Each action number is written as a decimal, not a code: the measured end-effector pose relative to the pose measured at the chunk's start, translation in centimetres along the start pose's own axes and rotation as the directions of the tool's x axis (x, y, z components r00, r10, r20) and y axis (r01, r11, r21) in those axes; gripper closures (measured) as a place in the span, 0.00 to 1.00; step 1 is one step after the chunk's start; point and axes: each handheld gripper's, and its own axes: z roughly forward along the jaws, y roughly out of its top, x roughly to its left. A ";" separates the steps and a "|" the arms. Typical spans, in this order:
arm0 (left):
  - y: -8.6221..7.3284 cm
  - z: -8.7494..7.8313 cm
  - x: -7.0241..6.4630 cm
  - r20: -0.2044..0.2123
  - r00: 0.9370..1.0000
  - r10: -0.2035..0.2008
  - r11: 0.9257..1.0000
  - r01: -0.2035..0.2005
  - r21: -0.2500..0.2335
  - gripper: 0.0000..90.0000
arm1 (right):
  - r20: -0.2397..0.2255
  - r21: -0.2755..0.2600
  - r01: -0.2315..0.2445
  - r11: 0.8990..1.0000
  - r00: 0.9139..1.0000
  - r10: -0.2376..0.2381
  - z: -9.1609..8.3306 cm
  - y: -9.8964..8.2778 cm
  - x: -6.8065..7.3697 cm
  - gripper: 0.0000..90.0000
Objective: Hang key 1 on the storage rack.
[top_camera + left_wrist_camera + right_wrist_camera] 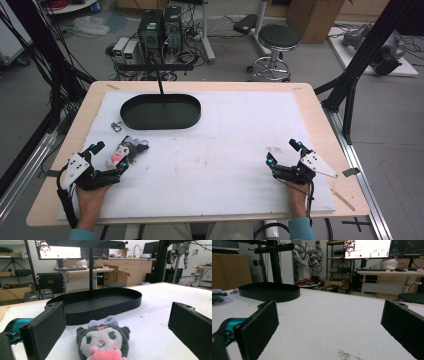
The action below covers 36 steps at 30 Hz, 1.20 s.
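The table (320, 130) carries a white mat (240, 145) with a black tray (160, 111) standing empty at its far left. Nothing seems moved yet. The left gripper (111, 159) is spread wide around a plush toy (125, 151), ungrasped; the right gripper (283, 153) rests agape, empty. A small metal clip (116, 126) lies beside the tray.

White mat (225, 150) over a wooden table (320, 115). Black oval tray (161, 111) at eleven o'clock, small metal clip (116, 126) just beside it. Left gripper (111, 157) at eight o'clock, jaws spread around a plush toy (124, 151). Right gripper (283, 152) at four o'clock, jaws apart, holding nothing.
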 end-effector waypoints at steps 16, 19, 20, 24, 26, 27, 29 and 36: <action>0.2 0.3 0.0 -0.002 1.000 0.003 0.999 -0.002 0.032 0.02 | 0.007 0.009 0.020 1.000 1.000 -0.020 0.2 0.0 0.1 0.01; 0.6 0.3 -0.1 -0.015 1.000 0.018 0.999 -0.018 0.037 0.02 | 0.006 0.013 0.010 1.000 1.000 -0.010 0.1 0.1 0.1 0.01; 0.8 0.3 0.0 -0.020 1.000 0.022 0.999 -0.021 0.047 0.02 | 0.005 0.013 0.007 1.000 1.000 -0.007 0.1 0.1 0.1 0.01; 1.6 0.2 0.2 -0.032 0.999 0.032 0.994 -0.029 0.101 0.02 | 0.007 0.014 0.009 1.000 1.000 -0.009 0.1 0.1 0.1 0.01; 2.0 0.1 0.4 -0.029 0.998 0.049 0.989 -0.045 0.140 0.02 | 0.006 0.012 0.015 1.000 1.000 -0.015 0.2 0.0 0.1 0.01; 2.1 0.1 0.4 -0.028 0.998 0.050 0.988 -0.045 0.150 0.02 | 0.008 0.011 0.021 1.000 1.000 -0.021 0.2 0.1 0.1 0.01; 2.5 0.1 0.5 -0.029 0.998 0.061 0.983 -0.055 0.175 0.02 | 0.009 0.010 0.020 1.000 1.000 -0.020 0.2 0.1 0.1 0.01; 4.7 0.3 0.8 -0.018 0.995 0.102 0.960 -0.094 0.264 0.02 | 0.008 0.009 0.025 1.000 1.000 -0.025 0.2 0.1 0.1 0.01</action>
